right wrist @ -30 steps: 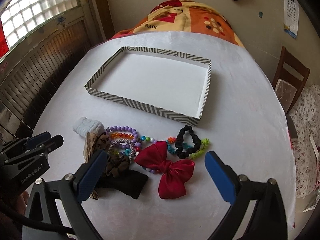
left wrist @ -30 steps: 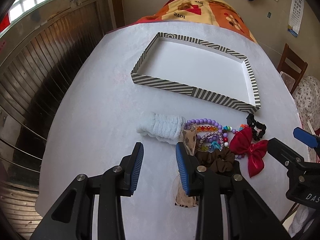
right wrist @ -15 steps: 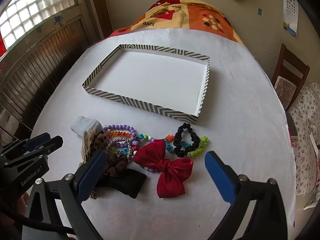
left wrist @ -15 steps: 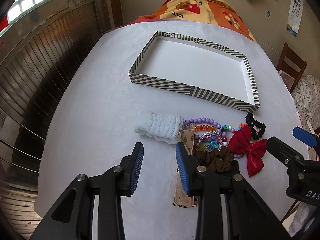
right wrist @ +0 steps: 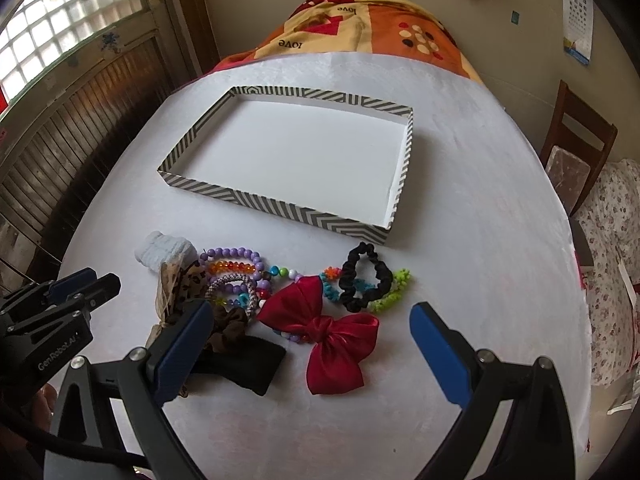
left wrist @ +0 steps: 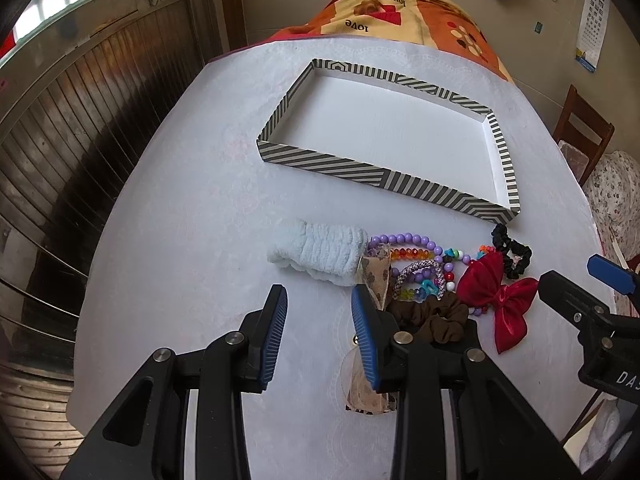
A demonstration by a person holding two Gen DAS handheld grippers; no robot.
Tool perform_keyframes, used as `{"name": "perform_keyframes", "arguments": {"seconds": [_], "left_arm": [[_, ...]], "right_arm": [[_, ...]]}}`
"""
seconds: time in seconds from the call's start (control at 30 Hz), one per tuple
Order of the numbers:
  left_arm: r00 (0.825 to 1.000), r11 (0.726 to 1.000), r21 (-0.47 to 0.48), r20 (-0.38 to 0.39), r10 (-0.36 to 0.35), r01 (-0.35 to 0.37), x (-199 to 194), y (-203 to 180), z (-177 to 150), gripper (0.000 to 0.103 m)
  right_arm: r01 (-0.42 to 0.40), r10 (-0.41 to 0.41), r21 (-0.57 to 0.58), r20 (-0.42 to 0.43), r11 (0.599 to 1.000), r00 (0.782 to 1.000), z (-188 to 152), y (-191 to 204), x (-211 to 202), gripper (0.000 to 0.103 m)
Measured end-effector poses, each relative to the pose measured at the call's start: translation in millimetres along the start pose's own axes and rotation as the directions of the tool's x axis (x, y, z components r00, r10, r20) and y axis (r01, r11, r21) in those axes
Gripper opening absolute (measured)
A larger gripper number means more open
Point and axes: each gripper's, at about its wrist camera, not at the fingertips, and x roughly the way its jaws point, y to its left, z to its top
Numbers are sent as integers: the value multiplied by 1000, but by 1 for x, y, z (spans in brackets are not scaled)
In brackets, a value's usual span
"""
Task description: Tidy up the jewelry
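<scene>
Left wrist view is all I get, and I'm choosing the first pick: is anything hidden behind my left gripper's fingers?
Observer: Yes. The right wrist view shows a black fabric band lying flat on the table, just on the near side of the brown scrunchie.
Operator: Anything at the far right end of the pile that I'm missing?
Observer: A lime-green spiky hair tie lies against the black scrunchie, on the side away from the beads.
Operator: Is my other gripper free?
Observer: The right gripper is open wide and holds nothing; the red bow shows between its fingers.
</scene>
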Motion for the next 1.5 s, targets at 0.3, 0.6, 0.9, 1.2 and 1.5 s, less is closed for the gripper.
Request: {"name": "perform_keyframes", "arguments": {"seconds": [0.3,0.6,0.9,1.2,1.5], "left_arm": [[1000,1000,-4,-8,-5,5,1,1,2,25],[1000,1000,-5,-11,-7,7,2,1,1,25],[1000,1000,-4,-23,-7,7,7,0,3,25],[999,1000,-8,-35,-8,8,10,1,5,25],[999,1000,-13,-42,-7,7,12,1,5,25]], "right_arm": [[8,-8,9,-10,1000,1000,0,-7,3,101],[14,-14,9,-14,1000,1000,0,-10,3,101],[14,-14,6,-23,1000,1000,0,-11,7,101],[12,-12,3,-32,1000,999,1,-13,12,101],[13,-12,2,-43,1000,999,2,-14,16,101]]}}
